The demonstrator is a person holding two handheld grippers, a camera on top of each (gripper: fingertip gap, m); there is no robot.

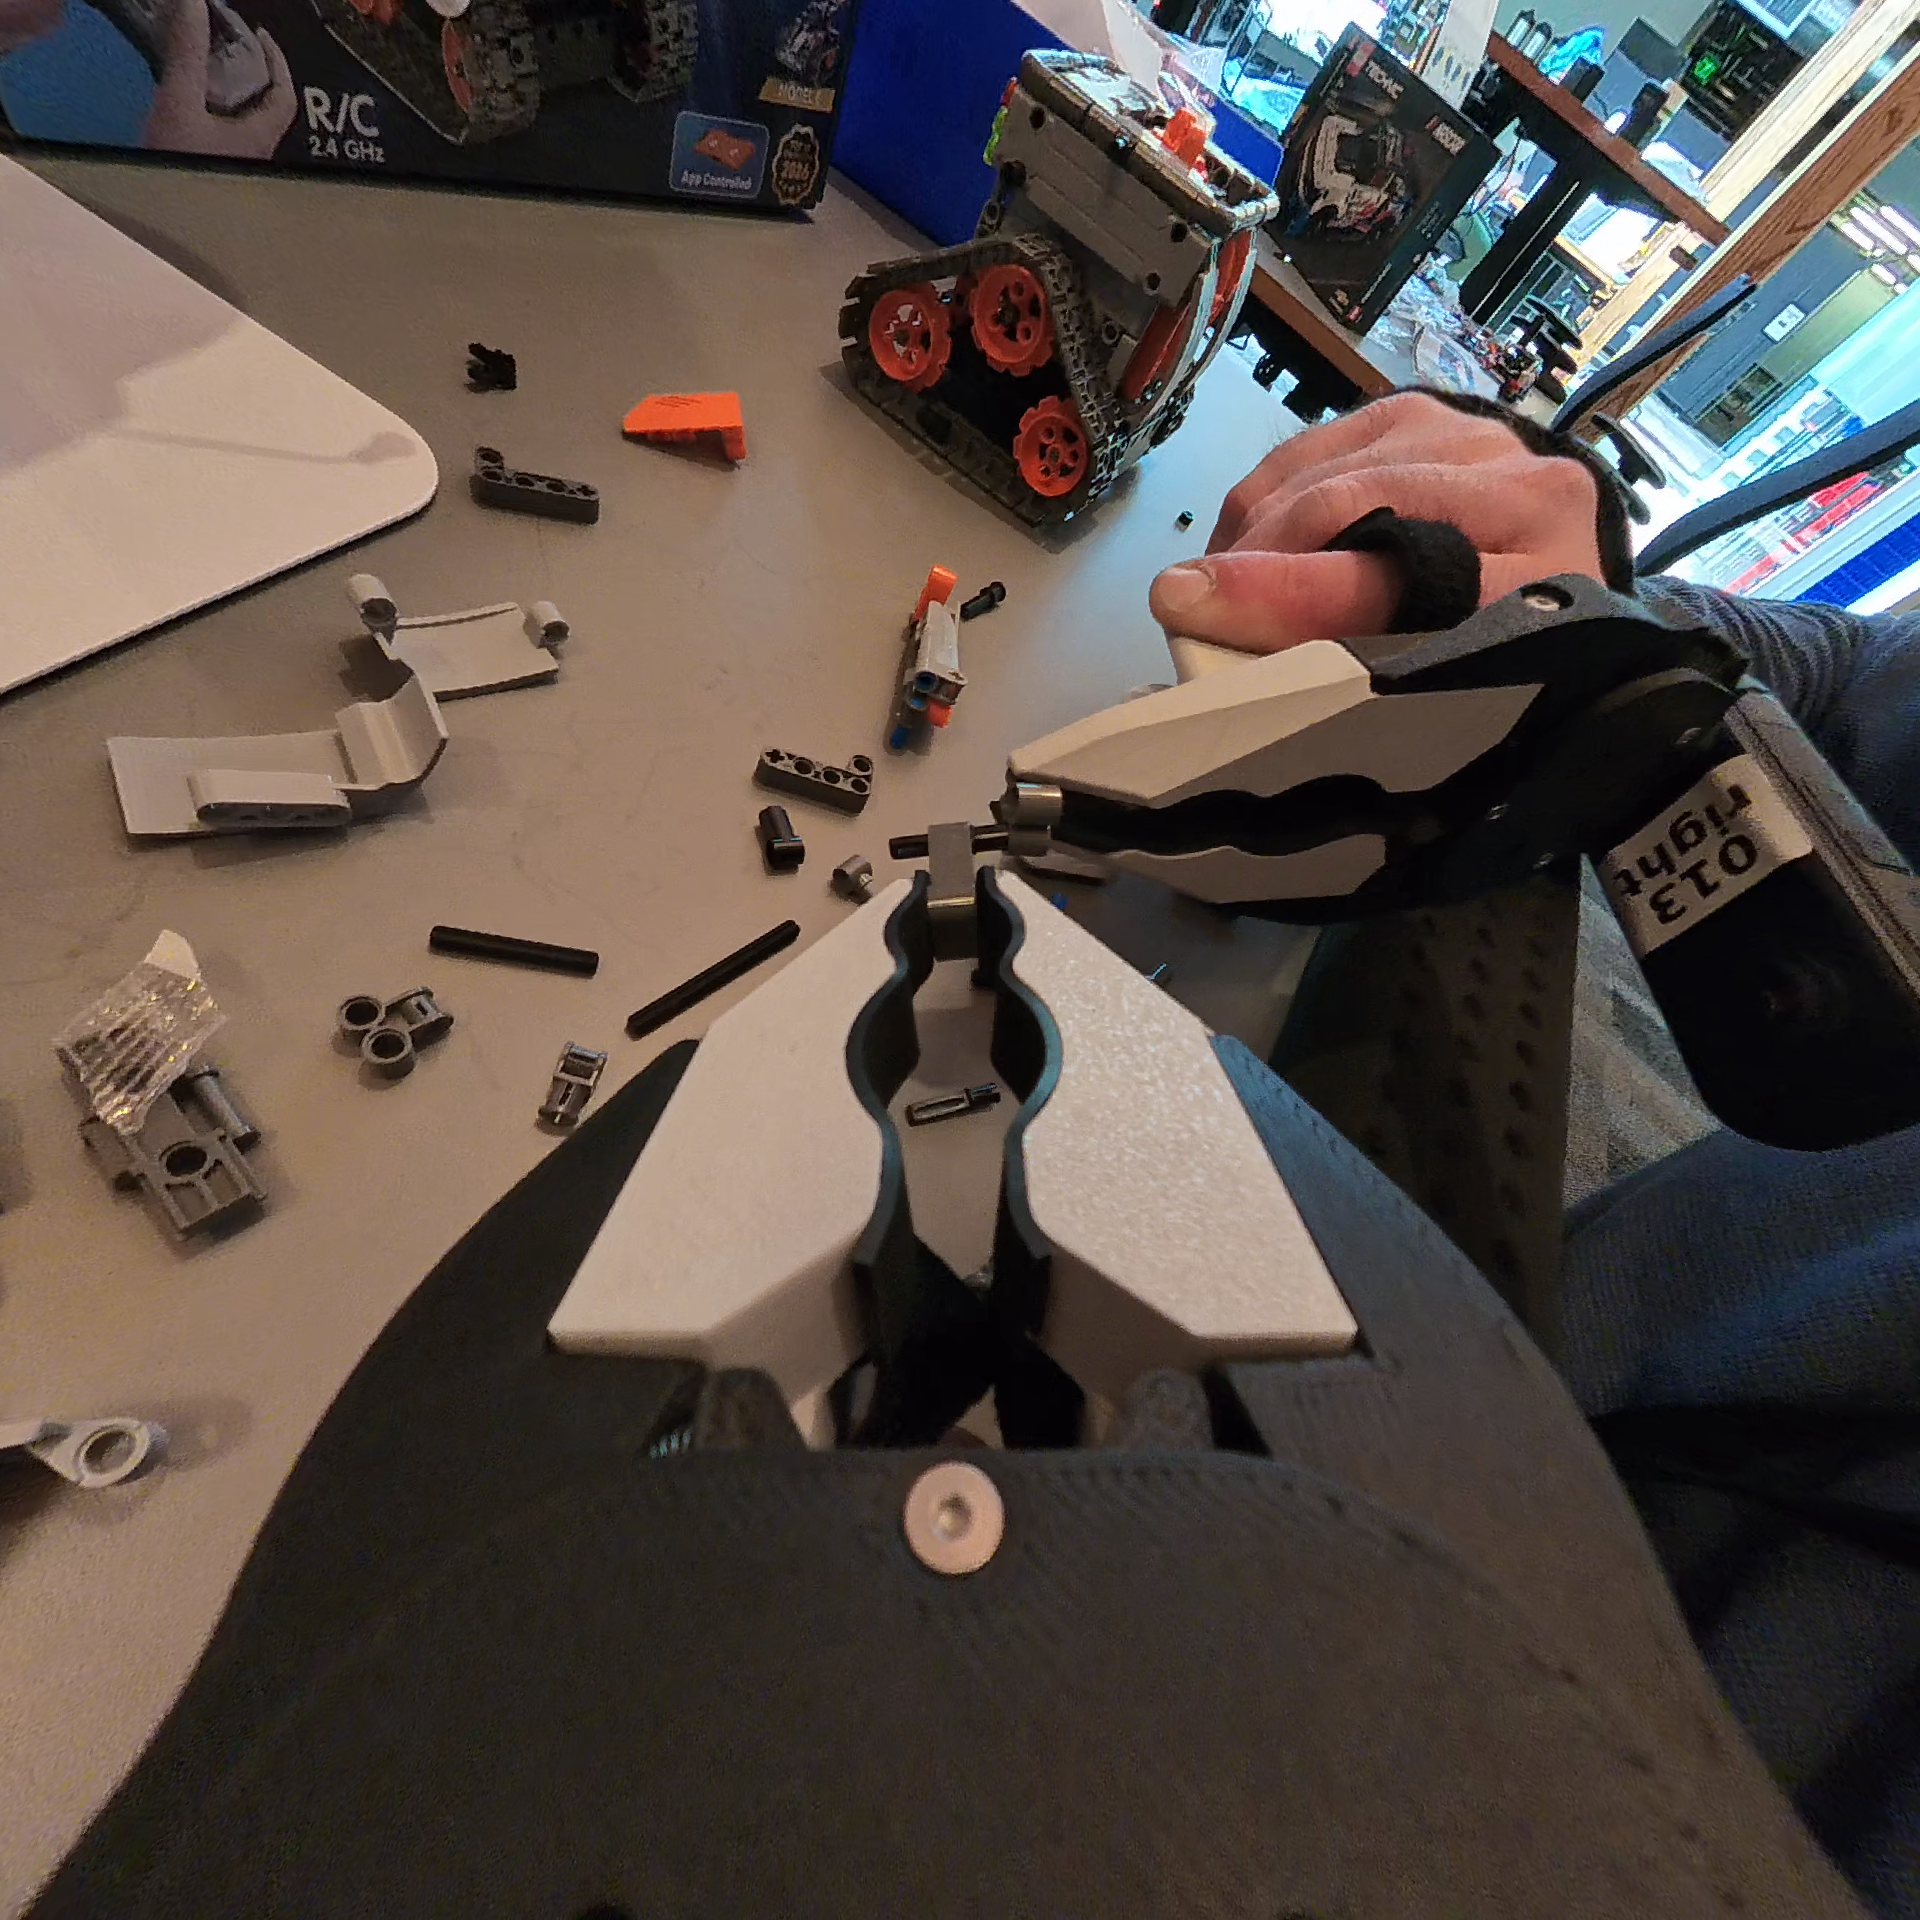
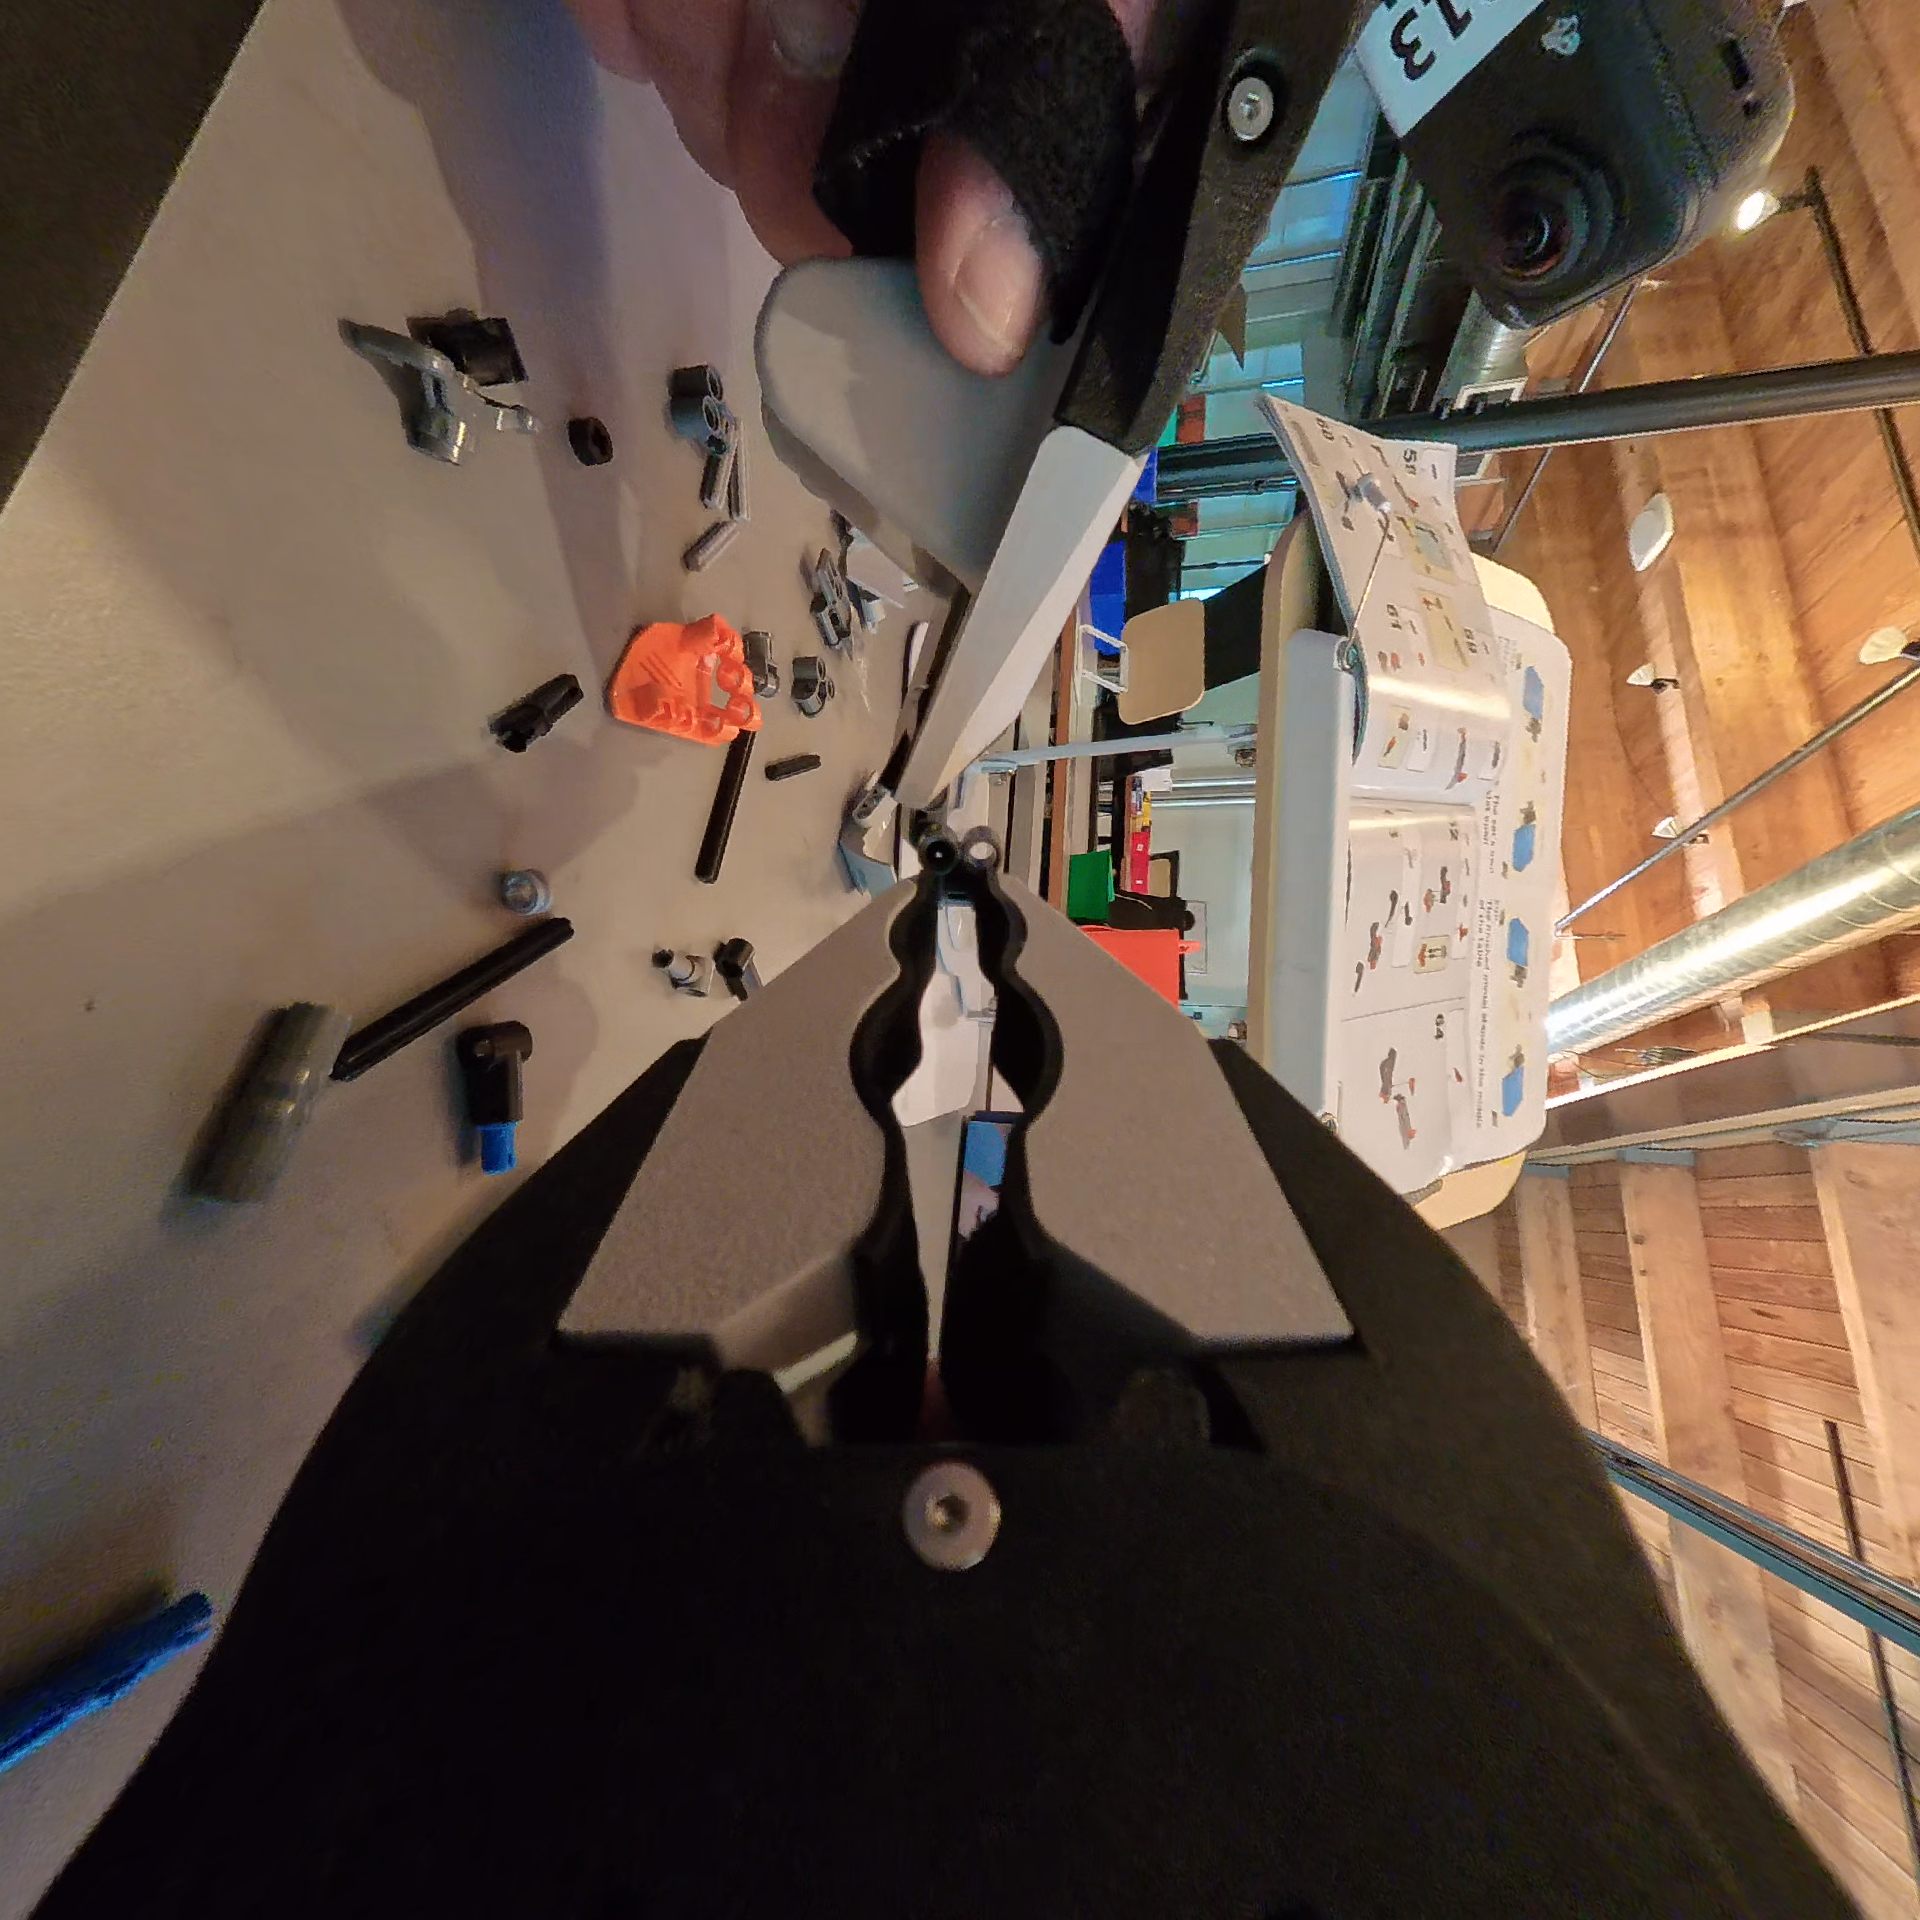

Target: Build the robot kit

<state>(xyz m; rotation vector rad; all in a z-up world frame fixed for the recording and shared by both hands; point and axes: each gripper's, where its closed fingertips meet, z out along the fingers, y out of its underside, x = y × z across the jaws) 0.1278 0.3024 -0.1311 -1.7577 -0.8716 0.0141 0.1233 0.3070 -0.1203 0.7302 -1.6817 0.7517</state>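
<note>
Grey connector (image 1: 954,871) sits clenched upright in the left gripper (image 1: 954,883); the right gripper (image 1: 1023,816), clamped on a grey bush (image 1: 1037,798), aligns it with the black axle (image 1: 920,844).

Grey table (image 1: 665,665) bearing loose building-toy parts. Landmark: tracked vehicle model (image 1: 1049,312) with orange wheels, standing at the far side. Left of it lies an orange wedge panel (image 1: 688,421); nearer than it, two black axles (image 1: 514,951), dark grey beams (image 1: 535,483), light grey curved panels (image 1: 301,769) and small connectors (image 1: 390,1023). A printed box (image 1: 436,94) stands far left of it, a white board (image 1: 156,436) left.
</note>
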